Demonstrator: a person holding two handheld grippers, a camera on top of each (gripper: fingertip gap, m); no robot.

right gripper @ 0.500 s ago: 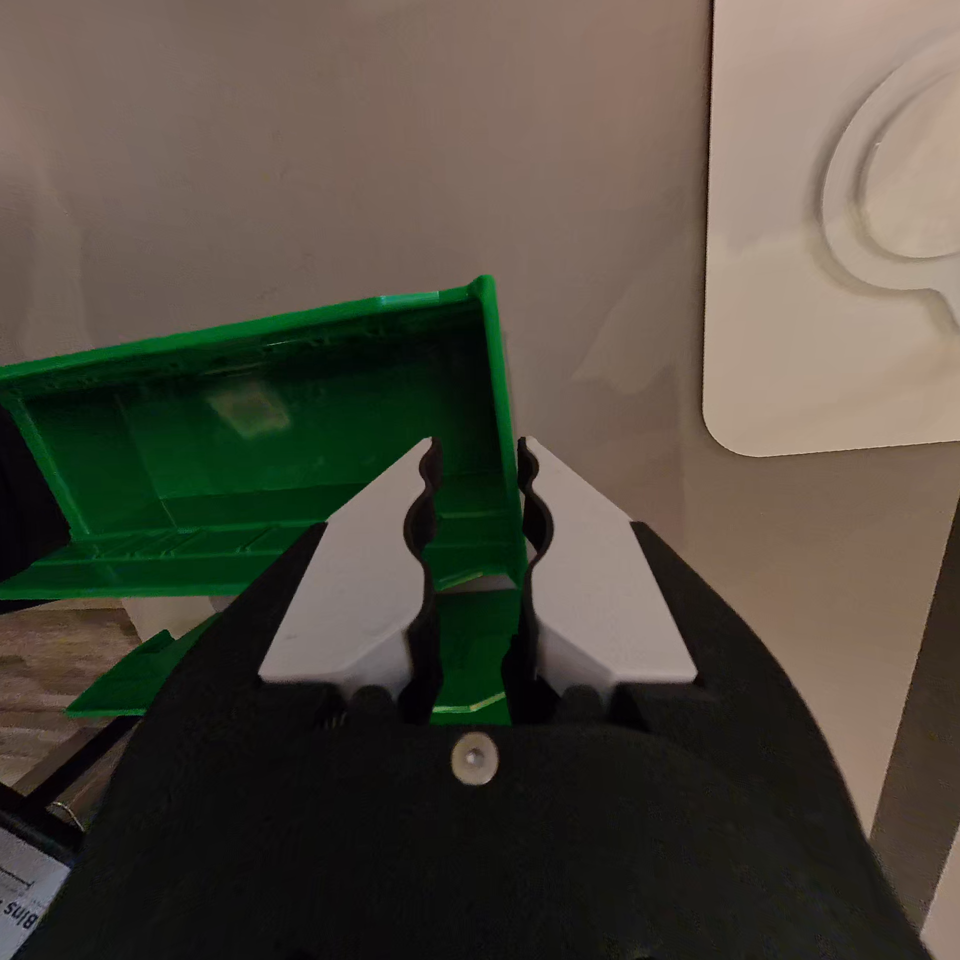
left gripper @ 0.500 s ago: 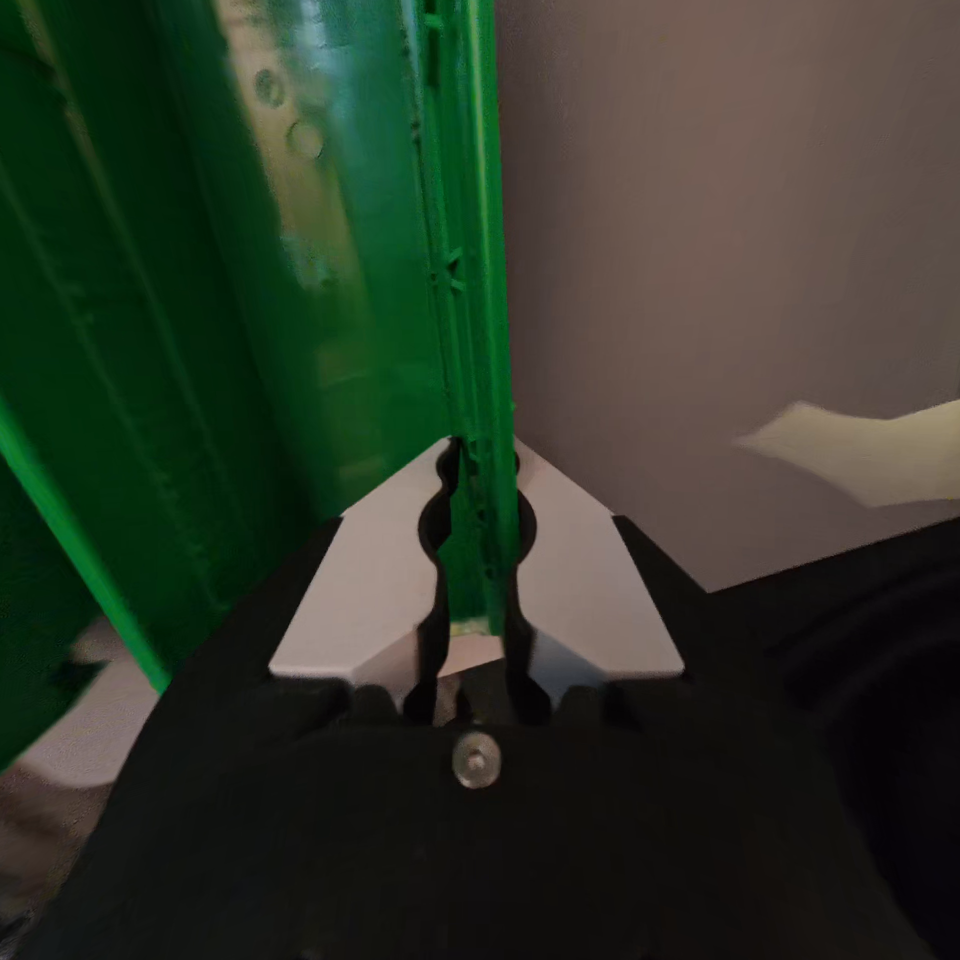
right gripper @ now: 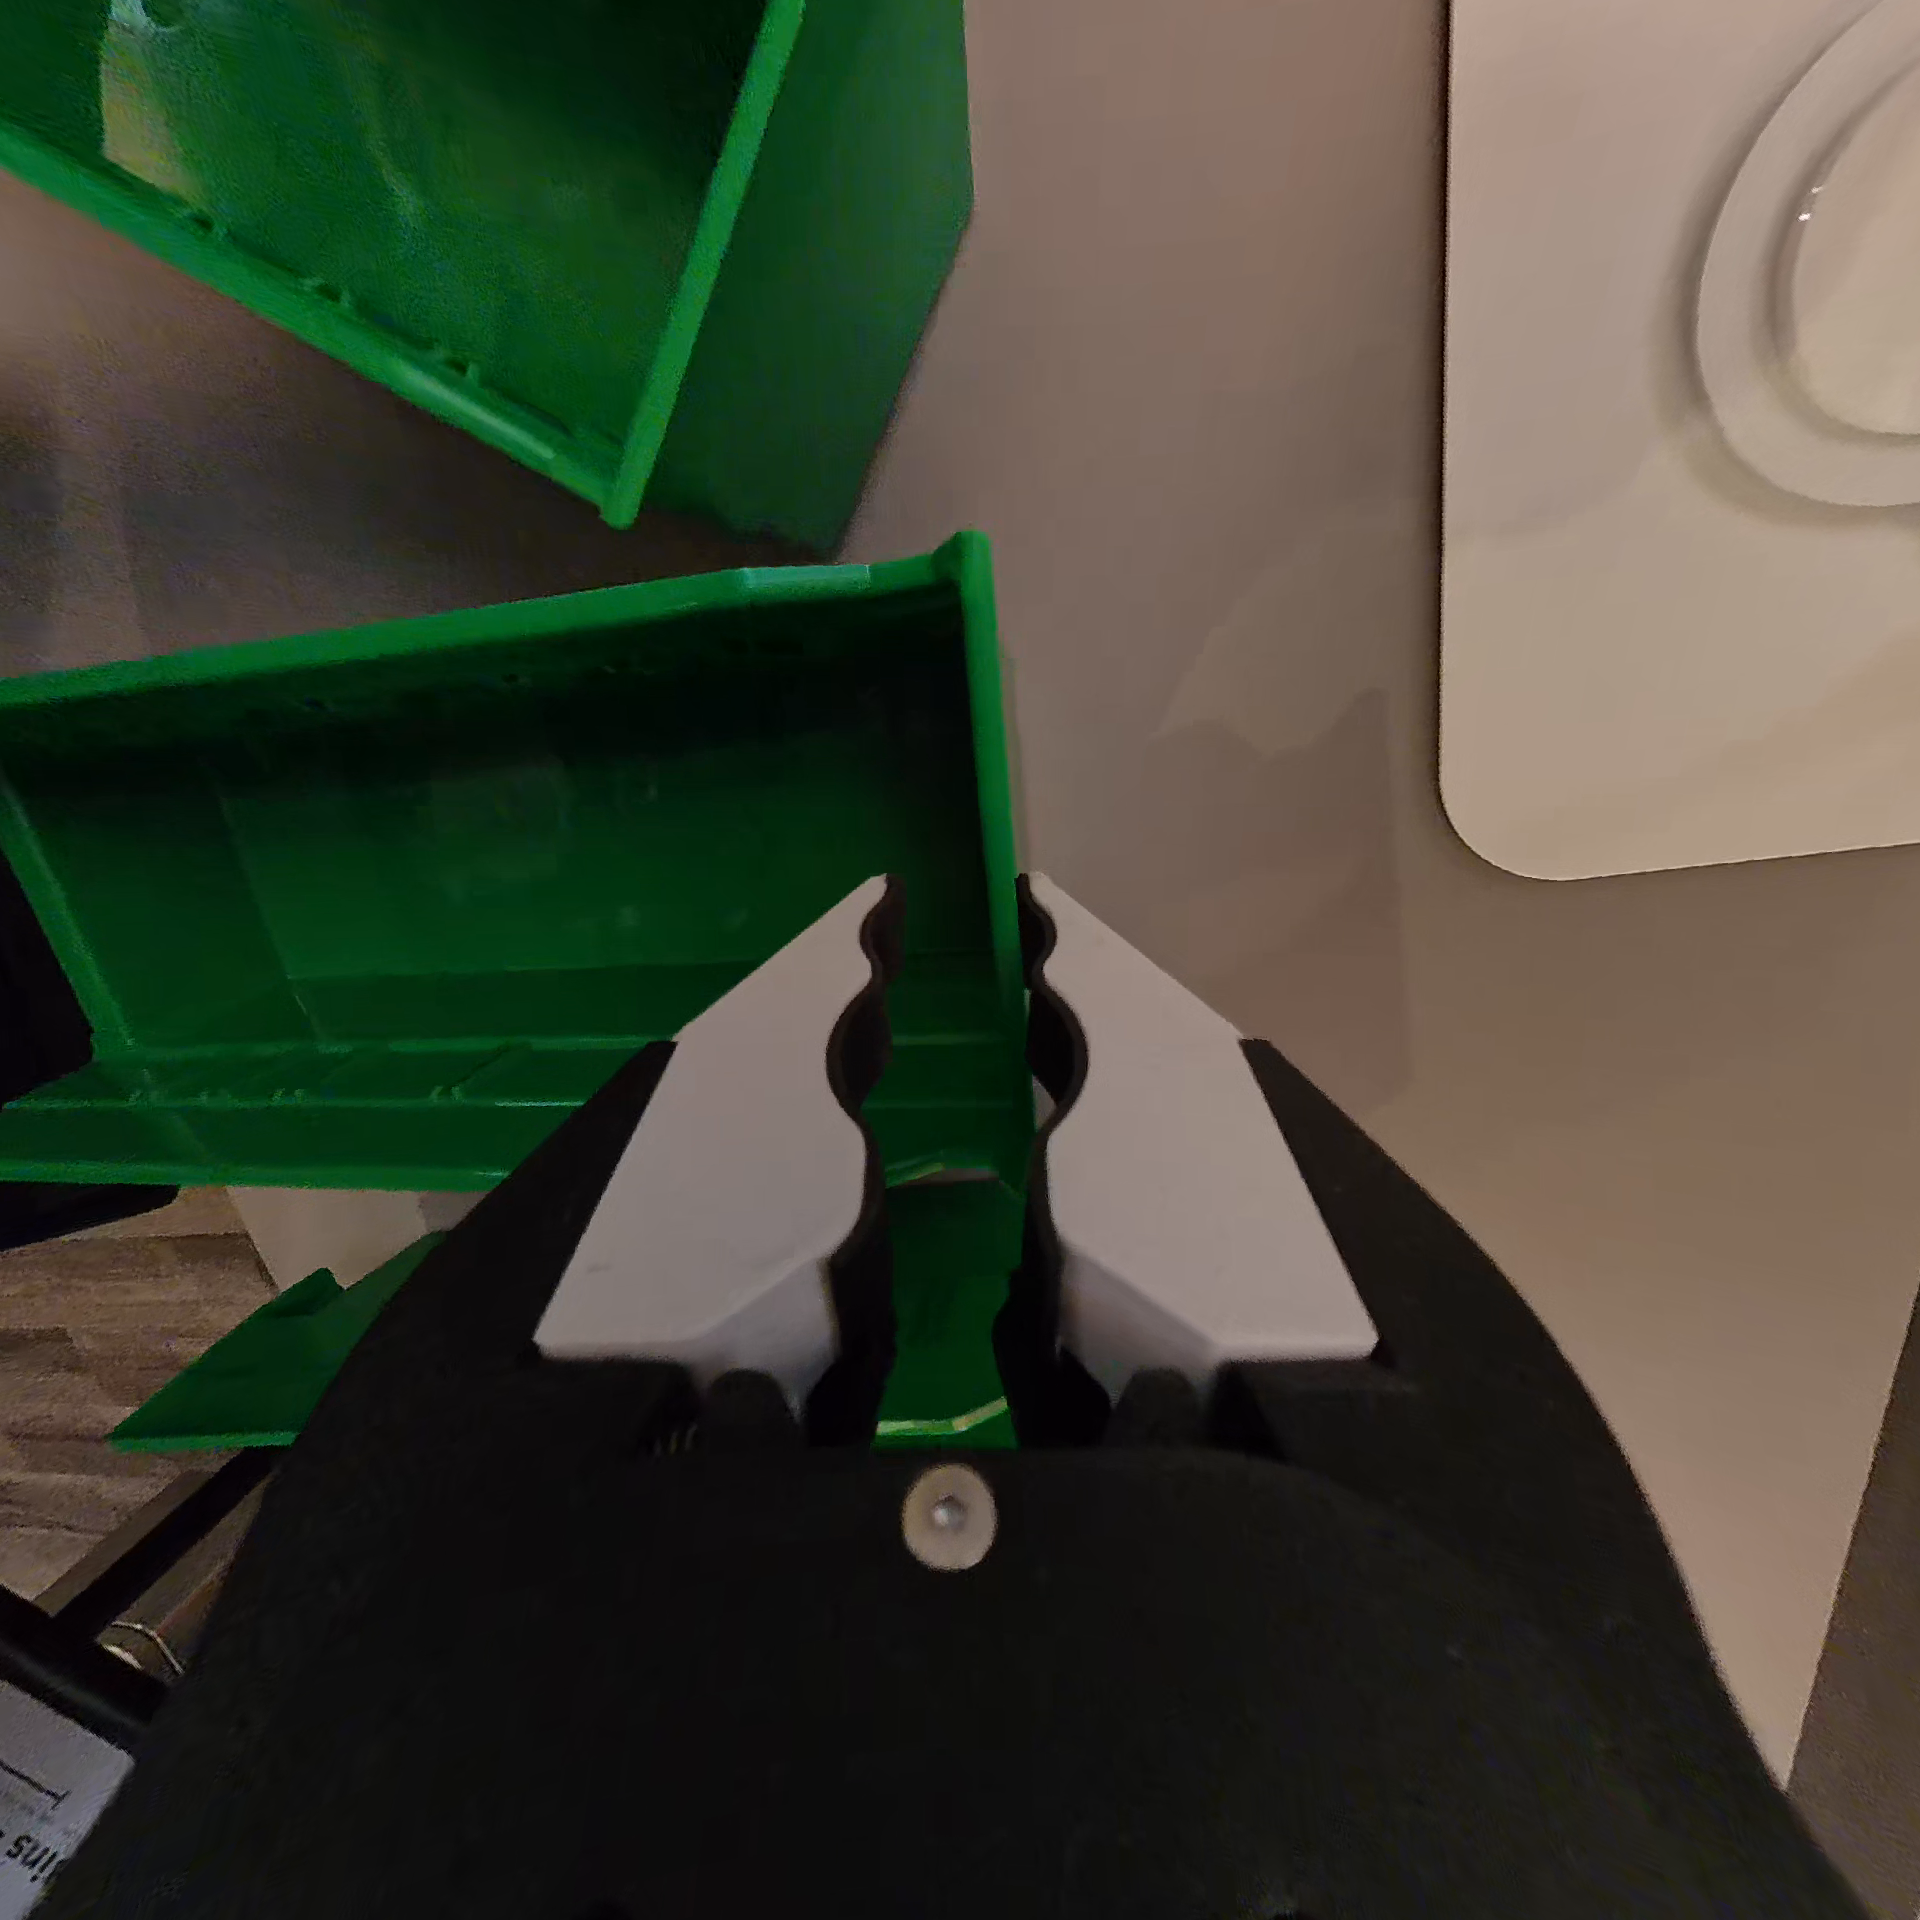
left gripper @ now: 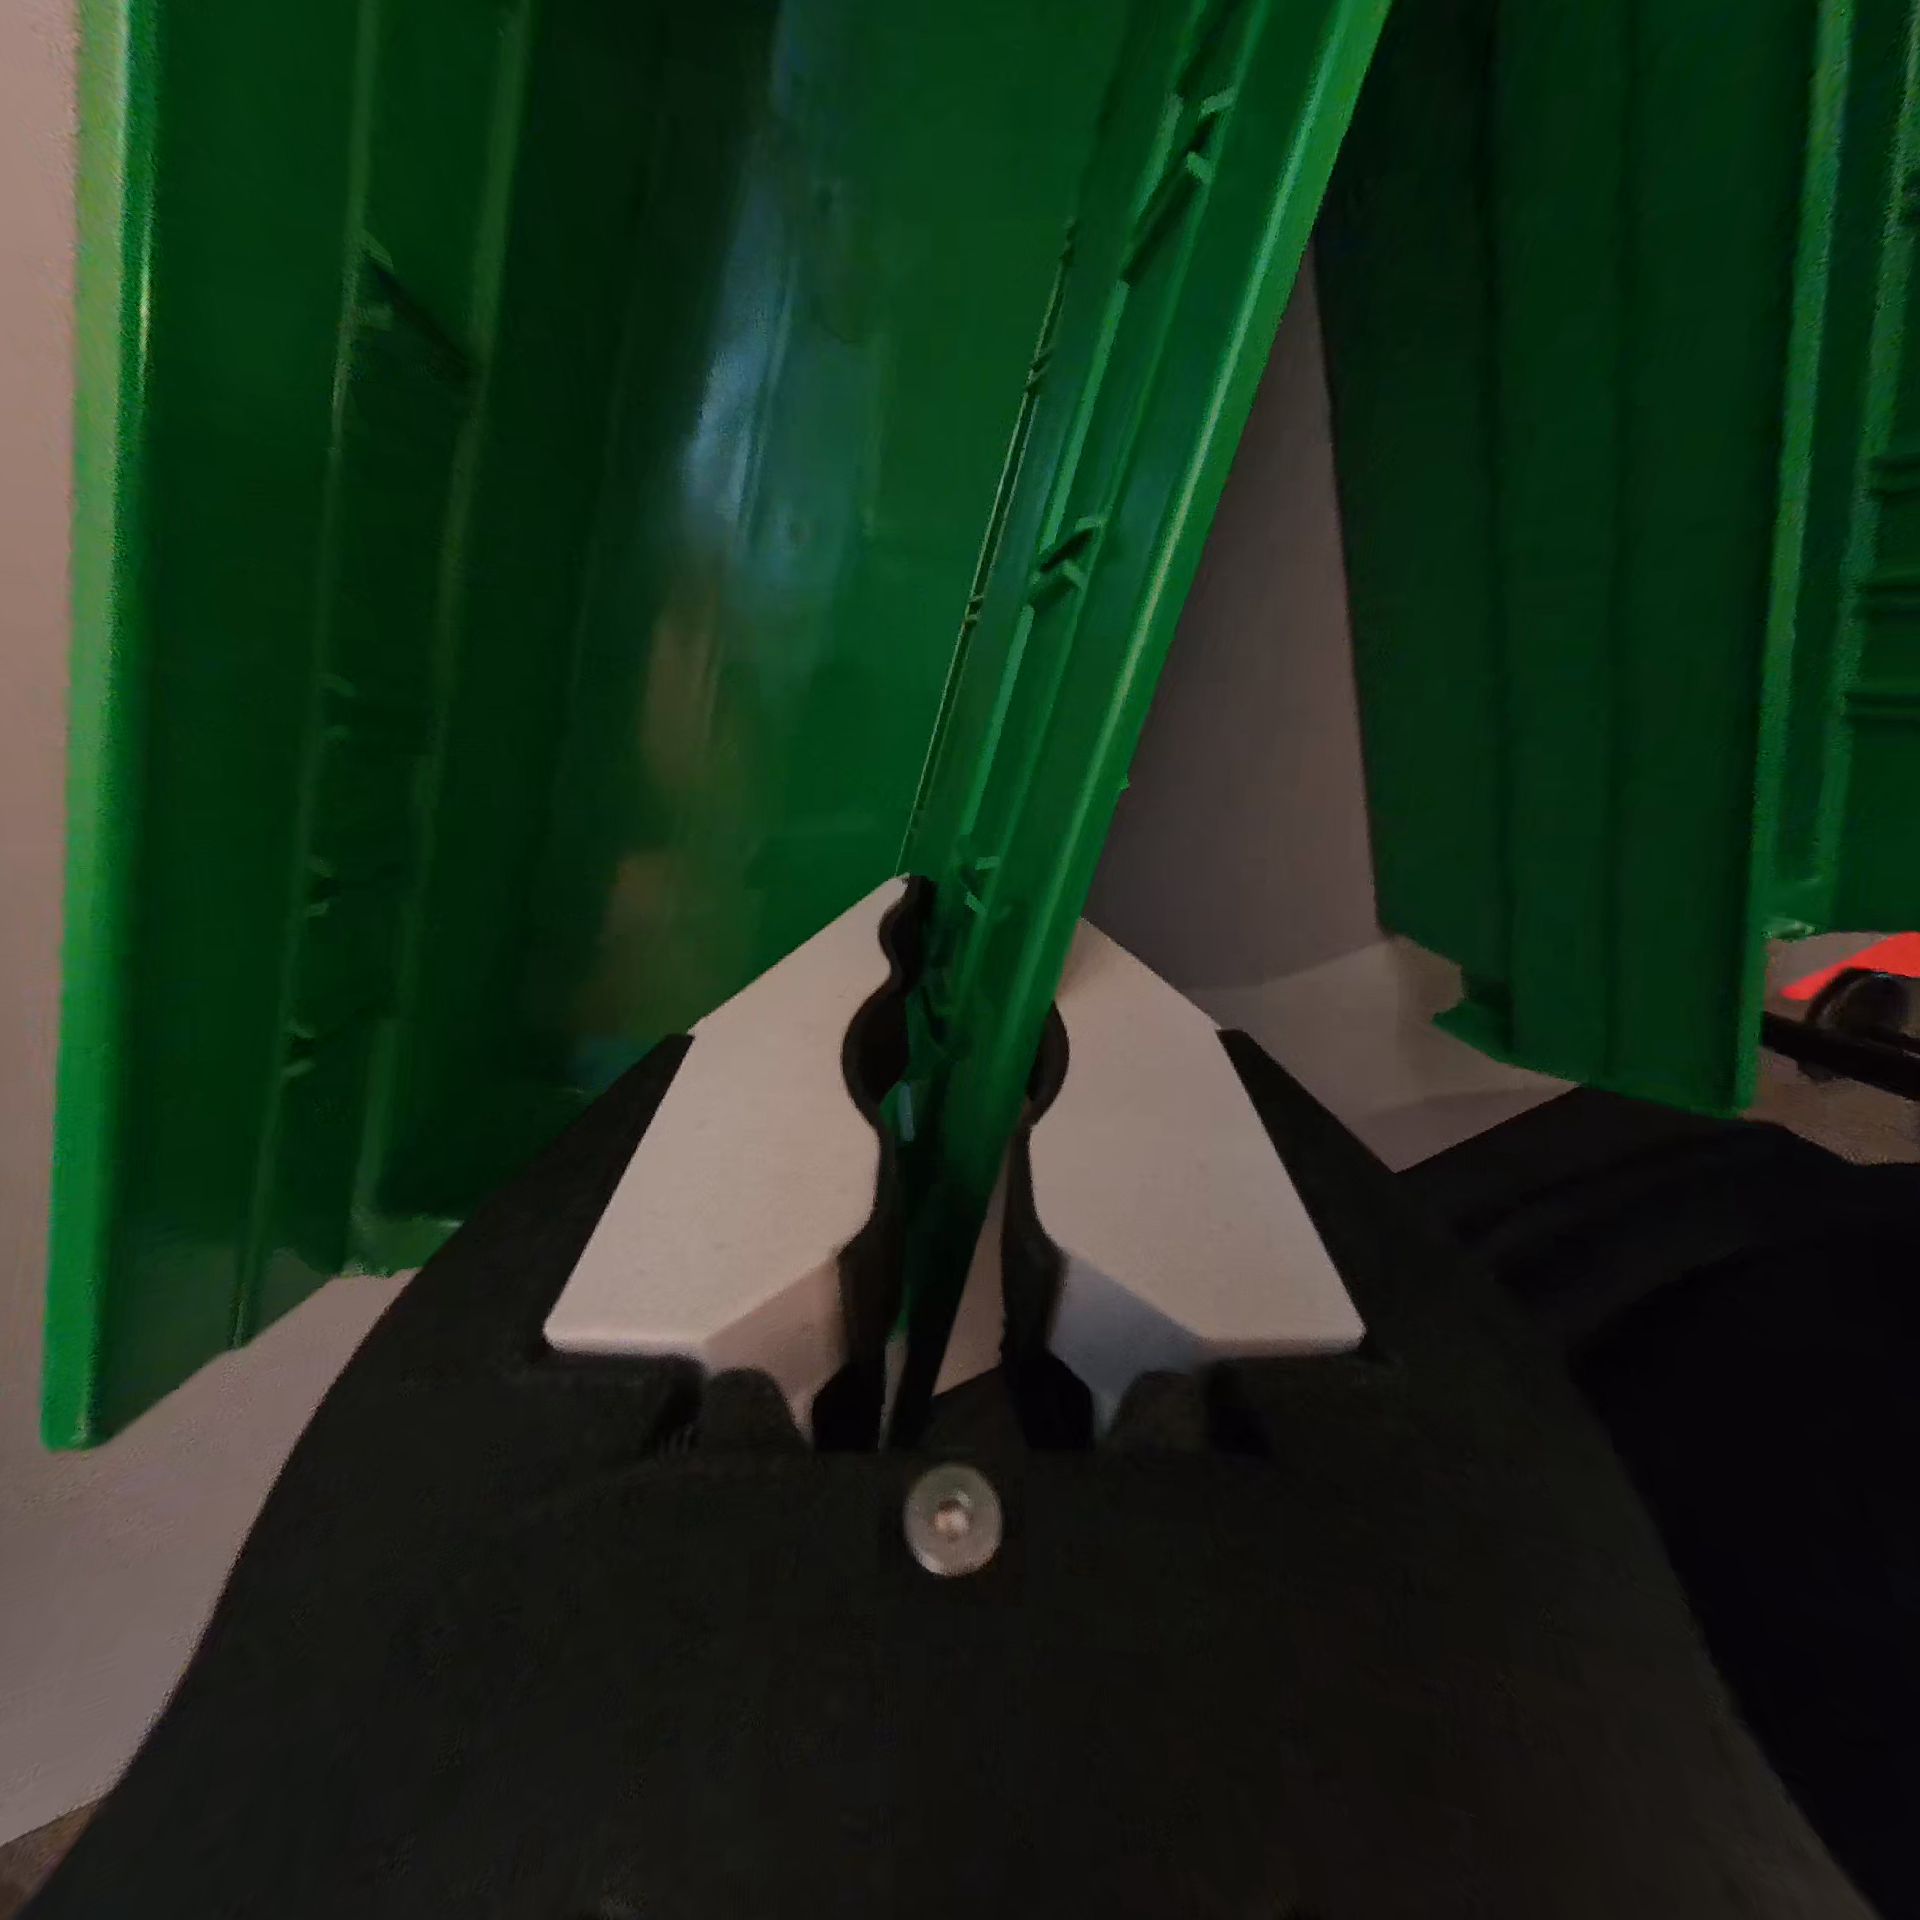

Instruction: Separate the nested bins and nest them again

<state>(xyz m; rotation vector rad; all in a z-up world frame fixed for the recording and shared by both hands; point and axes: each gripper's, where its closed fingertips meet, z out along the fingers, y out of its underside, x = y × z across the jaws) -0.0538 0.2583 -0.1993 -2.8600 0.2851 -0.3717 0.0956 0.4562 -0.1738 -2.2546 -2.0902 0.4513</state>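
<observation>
Two green plastic bins are apart from each other. In the left wrist view my left gripper [left gripper: 982,914] is shut on the ribbed side wall of one green bin [left gripper: 582,623], whose open inside fills the left of the view. The other green bin [left gripper: 1600,540] stands apart at the right. In the right wrist view my right gripper [right gripper: 956,883] is shut on the end wall of a green bin [right gripper: 520,883], whose open inside faces me. The second green bin [right gripper: 499,208] hangs tilted above it at the upper left, with a gap between the two.
A white moulded panel [right gripper: 1683,468] with a round recess lies at the right on the grey surface [right gripper: 1195,520]. Wood-look floor [right gripper: 94,1340] shows at the lower left. A red object [left gripper: 1860,966] and dark gear sit at the right edge of the left wrist view.
The bin in my left gripper has swung and tilted, and now shows at the upper left of the right wrist view. The other bin has come into the left wrist view. Both grips hold.
</observation>
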